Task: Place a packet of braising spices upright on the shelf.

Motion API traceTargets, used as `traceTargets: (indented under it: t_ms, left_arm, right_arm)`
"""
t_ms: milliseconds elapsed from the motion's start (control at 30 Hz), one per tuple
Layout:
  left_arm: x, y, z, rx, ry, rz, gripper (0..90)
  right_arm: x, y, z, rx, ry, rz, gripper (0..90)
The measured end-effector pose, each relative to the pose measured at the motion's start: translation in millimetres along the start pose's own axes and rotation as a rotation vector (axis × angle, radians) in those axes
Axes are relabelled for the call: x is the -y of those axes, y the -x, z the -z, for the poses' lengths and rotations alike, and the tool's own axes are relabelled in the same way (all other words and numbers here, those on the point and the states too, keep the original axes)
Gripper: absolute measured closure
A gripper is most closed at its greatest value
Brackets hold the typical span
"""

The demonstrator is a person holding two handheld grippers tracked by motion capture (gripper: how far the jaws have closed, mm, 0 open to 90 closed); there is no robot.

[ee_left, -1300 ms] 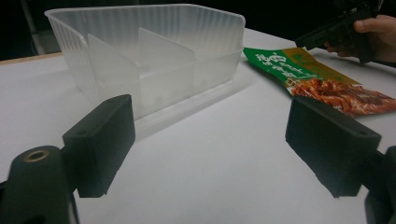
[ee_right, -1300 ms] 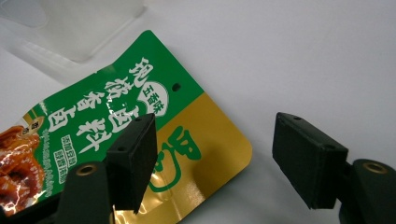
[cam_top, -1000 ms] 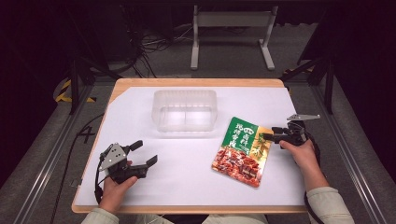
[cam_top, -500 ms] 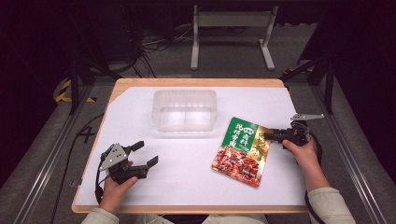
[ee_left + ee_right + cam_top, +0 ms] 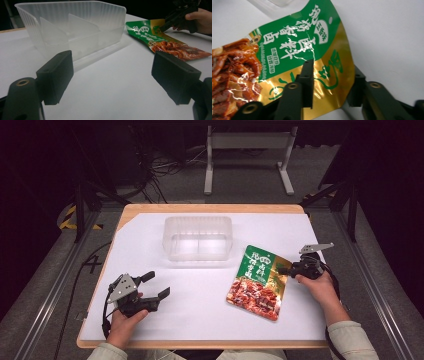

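Observation:
A green, gold and red snack packet [image 5: 257,280] lies flat on the white table, right of centre. My right gripper [image 5: 281,270] is at the packet's right edge. In the right gripper view its jaws [image 5: 331,82] stand apart around the gold edge of the packet [image 5: 294,45], one over it and one under it. My left gripper [image 5: 157,284] is open near the front left, and its jaws [image 5: 115,75] face a clear plastic container [image 5: 75,27] with nothing between them. The left gripper view also has the packet [image 5: 160,40] and the right gripper [image 5: 172,18].
The clear divided container [image 5: 197,237] stands at the back centre of the white table sheet [image 5: 200,310]. A wooden table edge [image 5: 210,208] borders the sheet. Metal frame rails and cables lie on the dark floor beyond.
The right hand has shifted slightly at the packet's edge. The packet, the container and the left gripper have stayed where they were.

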State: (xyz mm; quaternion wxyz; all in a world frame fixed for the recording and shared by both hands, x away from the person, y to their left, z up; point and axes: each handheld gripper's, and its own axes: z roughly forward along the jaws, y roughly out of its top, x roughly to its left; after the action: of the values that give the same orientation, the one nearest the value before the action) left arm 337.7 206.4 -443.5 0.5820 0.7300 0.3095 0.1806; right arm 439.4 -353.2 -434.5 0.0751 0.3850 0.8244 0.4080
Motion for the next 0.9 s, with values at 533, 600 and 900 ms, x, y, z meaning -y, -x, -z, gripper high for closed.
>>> traceTargets:
  t_ms: [533,600,900]
  left_arm:
    - [-2.4,8.8,-7.7,-0.007,-0.074,-0.028,26.0]
    - [-4.0,10.0,-9.2,-0.01,-0.086,-0.029,21.5]
    - [-19.5,24.5,-19.8,0.024,-0.083,-0.066,23.8]
  right_arm:
    - [-10.3,-18.6,15.9,0.09,0.048,0.106,90.0]
    - [-11.8,-21.0,18.2,0.095,0.055,0.115,90.0]
    - [-31.8,-60.0,55.5,0.134,0.157,0.231,90.0]
